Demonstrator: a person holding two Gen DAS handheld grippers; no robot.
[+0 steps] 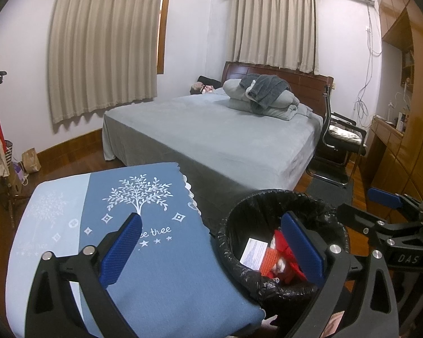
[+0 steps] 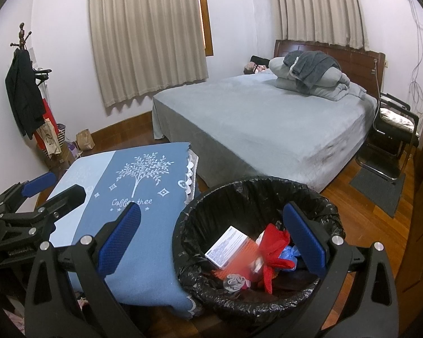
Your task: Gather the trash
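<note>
A round bin lined with a black bag stands on the floor beside a low table. Inside lie a white and orange box, red wrapping, a blue scrap and a grey scrap. My left gripper is open and empty, held over the table edge and the bin's left rim. My right gripper is open and empty above the bin; it also shows in the left wrist view. The left gripper shows at the left of the right wrist view.
The table wears a blue cloth with a white tree print. A grey bed with folded bedding stands behind. A black chair, a wooden cabinet, a coat rack and paper bags line the walls.
</note>
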